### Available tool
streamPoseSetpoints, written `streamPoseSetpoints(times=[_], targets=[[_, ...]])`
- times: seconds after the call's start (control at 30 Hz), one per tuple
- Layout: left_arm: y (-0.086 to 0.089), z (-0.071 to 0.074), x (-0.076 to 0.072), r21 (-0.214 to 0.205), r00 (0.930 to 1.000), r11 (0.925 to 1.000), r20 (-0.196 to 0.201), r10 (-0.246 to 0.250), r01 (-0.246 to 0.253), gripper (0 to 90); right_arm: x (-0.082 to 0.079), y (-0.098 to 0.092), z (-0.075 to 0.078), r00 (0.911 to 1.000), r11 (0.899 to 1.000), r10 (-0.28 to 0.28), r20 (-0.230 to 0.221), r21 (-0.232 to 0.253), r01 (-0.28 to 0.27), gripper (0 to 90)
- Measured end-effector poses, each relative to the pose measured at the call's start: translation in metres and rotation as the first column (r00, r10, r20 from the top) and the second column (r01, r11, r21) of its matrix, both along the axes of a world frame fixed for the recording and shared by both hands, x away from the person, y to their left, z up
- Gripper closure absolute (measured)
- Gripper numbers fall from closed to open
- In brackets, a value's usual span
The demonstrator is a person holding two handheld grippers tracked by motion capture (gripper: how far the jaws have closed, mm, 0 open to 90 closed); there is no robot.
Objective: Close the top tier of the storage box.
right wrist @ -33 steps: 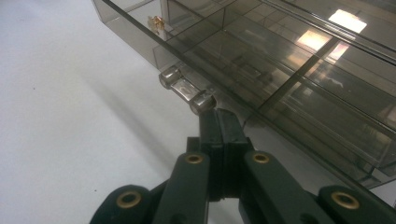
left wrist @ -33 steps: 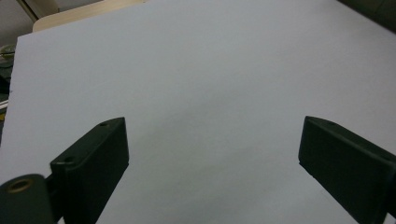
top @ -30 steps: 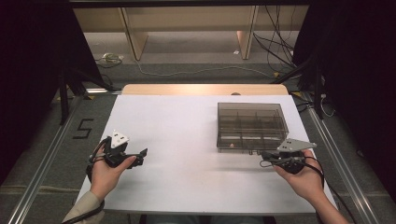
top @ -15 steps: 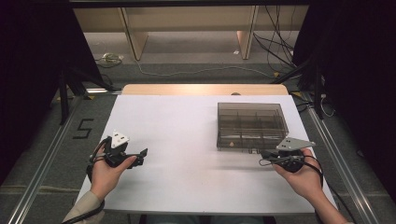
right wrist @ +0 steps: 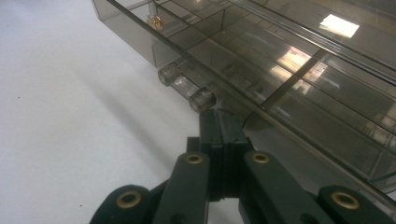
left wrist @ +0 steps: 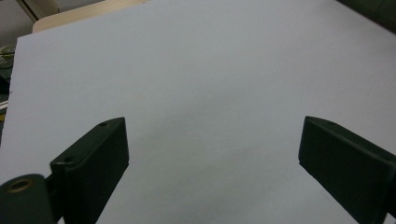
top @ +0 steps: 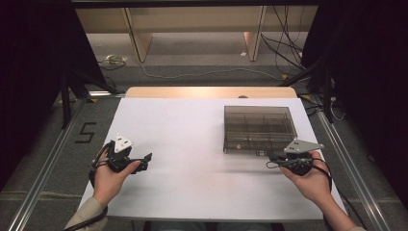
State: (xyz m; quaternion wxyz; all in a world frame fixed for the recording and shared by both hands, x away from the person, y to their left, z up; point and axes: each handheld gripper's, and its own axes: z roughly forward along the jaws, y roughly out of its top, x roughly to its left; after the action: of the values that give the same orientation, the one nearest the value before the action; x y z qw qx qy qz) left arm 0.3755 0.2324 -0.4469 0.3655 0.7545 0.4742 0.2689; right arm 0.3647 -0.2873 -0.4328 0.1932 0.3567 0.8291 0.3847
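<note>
Smoky grey plastic makes up the compartment box (top: 259,129) that sits on the white table (top: 192,144) in the right half of the high view, its lid down and dividers showing through. At the lower right of that frame the person's right hand (top: 312,180) holds the right gripper (top: 272,157), whose black tip reaches the box's near edge; a grey three-cornered plate lies on top of it. At the lower left the left hand (top: 110,178) holds the left gripper (top: 146,159) well apart from the box, over bare table, its tips pointing toward the frame's middle. On the floor left of the table a dark mark shaped like the digit 5 (top: 85,132) can be read. A pale wooden strip (top: 211,92) edges the far side of the table, and loose cables (top: 288,38) run across the floor at the upper right.

From the left gripper view, the left gripper (left wrist: 212,154) has its two black jaws spread wide, one at the lower left and one at the lower right of the frame, with plain white table (left wrist: 201,70) between them.

From the right gripper view, the right gripper (right wrist: 223,122) has its jaws pressed together at the lower middle of the frame, their tips right at the box's (right wrist: 299,74) front edge beside a clear cylindrical latch piece (right wrist: 187,88); whether they pinch any part of the edge cannot be told. A small brass-coloured item (right wrist: 155,21) lies in a compartment at the upper left. No label or brand can be read on the box.
</note>
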Motion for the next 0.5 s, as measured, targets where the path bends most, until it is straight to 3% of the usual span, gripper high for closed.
streamPoseSetpoints(times=[0.5], targets=[[0.0001, 0.0004, -0.0001, 0.0, 1.0, 1.0, 0.001, 0.0, 0.0, 8.4, 0.0035, 0.0004, 0.0002, 1.0, 1.0, -0.006, 0.005, -0.001, 0.006, 90.0]])
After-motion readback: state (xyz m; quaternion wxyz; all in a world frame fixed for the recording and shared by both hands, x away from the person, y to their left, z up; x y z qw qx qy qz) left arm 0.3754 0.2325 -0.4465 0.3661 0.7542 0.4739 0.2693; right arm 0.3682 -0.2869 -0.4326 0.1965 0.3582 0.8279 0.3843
